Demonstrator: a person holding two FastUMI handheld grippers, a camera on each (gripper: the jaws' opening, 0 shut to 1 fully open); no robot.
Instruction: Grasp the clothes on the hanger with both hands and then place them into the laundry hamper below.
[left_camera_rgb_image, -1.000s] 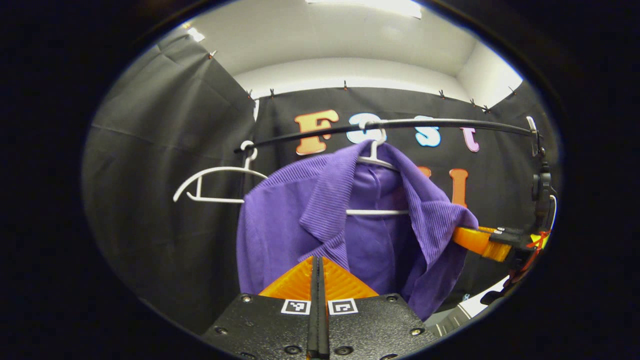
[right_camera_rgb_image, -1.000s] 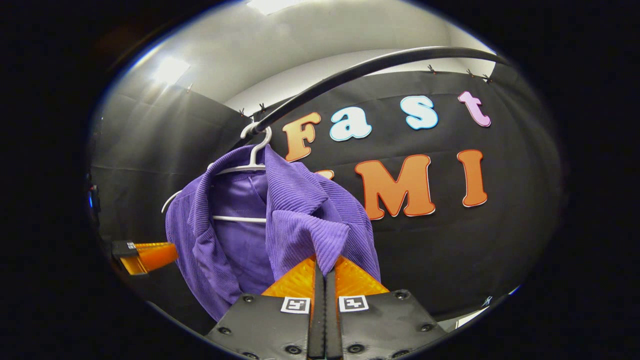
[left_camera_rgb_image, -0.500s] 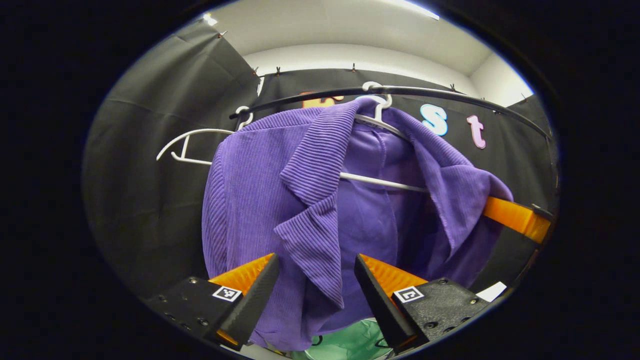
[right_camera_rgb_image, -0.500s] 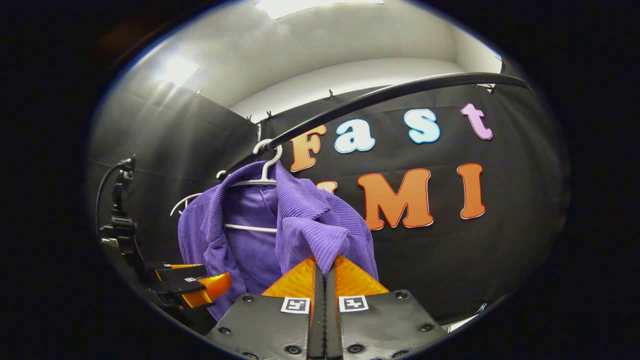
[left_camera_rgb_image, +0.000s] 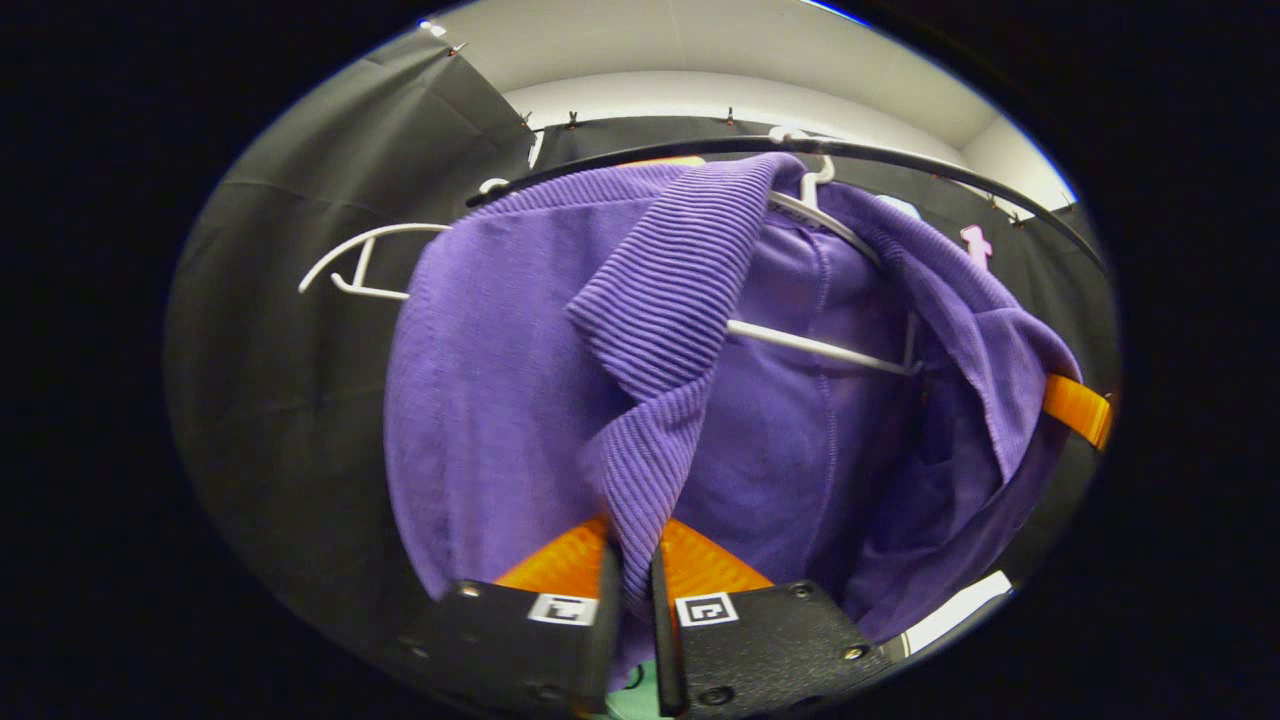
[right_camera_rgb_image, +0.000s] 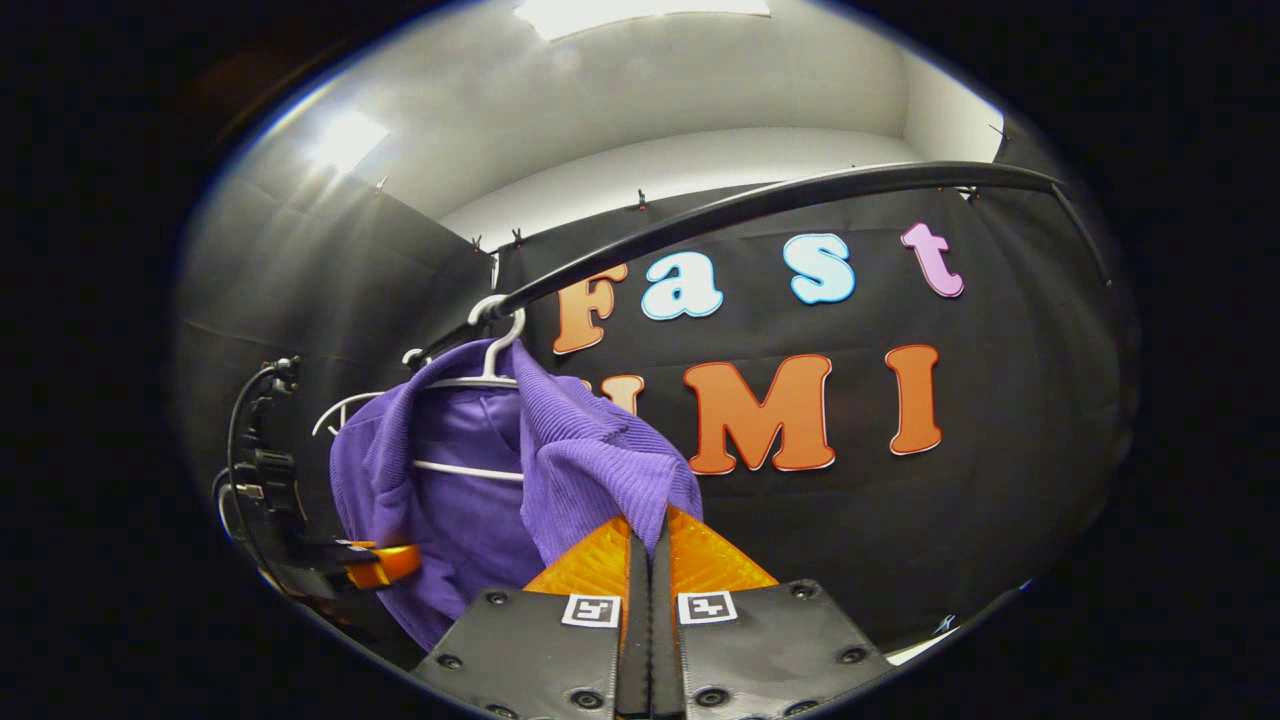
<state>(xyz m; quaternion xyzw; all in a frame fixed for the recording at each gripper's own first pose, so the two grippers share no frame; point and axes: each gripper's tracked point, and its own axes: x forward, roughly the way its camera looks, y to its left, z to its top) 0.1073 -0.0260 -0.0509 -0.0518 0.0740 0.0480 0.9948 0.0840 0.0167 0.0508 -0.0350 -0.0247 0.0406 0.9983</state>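
In the left gripper view, the left gripper (left_camera_rgb_image: 632, 590) sits at the bottom with its two orange fingers drawn almost together, leaving a narrow slit. The ribbed front edge of the purple top (left_camera_rgb_image: 500, 370) hangs down into that slit, and both fingers press on the fabric, so the left claw is nearly closed with the cloth pinched in it. A sliver of pale green (left_camera_rgb_image: 628, 705) shows below the fingers; what it belongs to cannot be told.

Behind the fingers the top spreads wide, its collar folded outward and its smooth inner side facing the camera. It is draped on a white hanger (left_camera_rgb_image: 820, 348), whose crossbar runs across the open front and whose hook is over the black rail (left_camera_rgb_image: 640, 152) above. At the far right edge of the garment, an orange finger of the right gripper (left_camera_rgb_image: 1078, 410) pokes out from under the fabric. To the left, just beside the top, a second hanger (left_camera_rgb_image: 360, 265) hangs bare on the same rail.

In the right gripper view, the right gripper (right_camera_rgb_image: 649, 560) has its orange fingers closed to a thin line, with the corner of the top (right_camera_rgb_image: 600, 470) caught between them at the tips. Beyond, the top hangs on its hanger (right_camera_rgb_image: 470, 468) from the rail (right_camera_rgb_image: 760, 205). At the lower left, against the garment's other side, is the left gripper (right_camera_rgb_image: 380, 565), with a black cable looping above it.
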